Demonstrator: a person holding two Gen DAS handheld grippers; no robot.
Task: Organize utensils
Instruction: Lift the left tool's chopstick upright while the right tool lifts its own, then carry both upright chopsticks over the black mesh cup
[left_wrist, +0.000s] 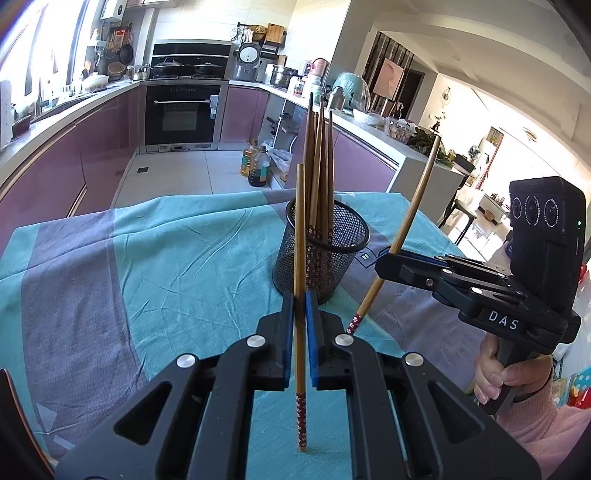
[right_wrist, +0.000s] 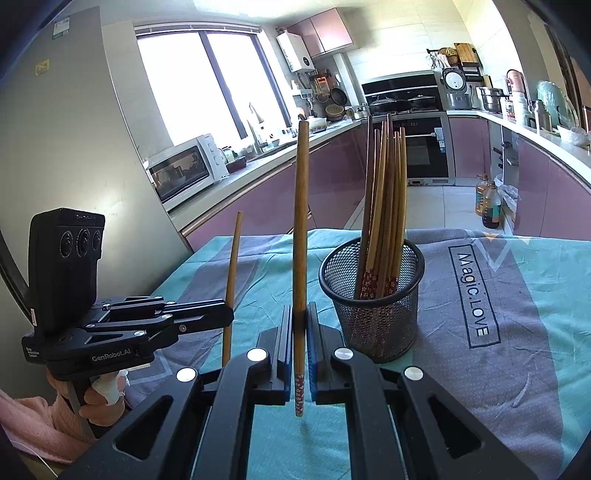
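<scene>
Only rightward: microwave (right_wrist: 186, 168), "Magic.LOVE" cloth print (right_wrist: 474, 295).

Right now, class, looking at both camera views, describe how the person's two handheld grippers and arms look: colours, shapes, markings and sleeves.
Both are matte black linkage frames with silver round rivets and blue-padded fingers. The right gripper carries white "DAS" lettering and a boxy black module with three round lenses and a green light. The left gripper reads "GenRobot.AI". Both arms wear a fuzzy pink sleeve; the left hand has a white-wrapped finger.
</scene>
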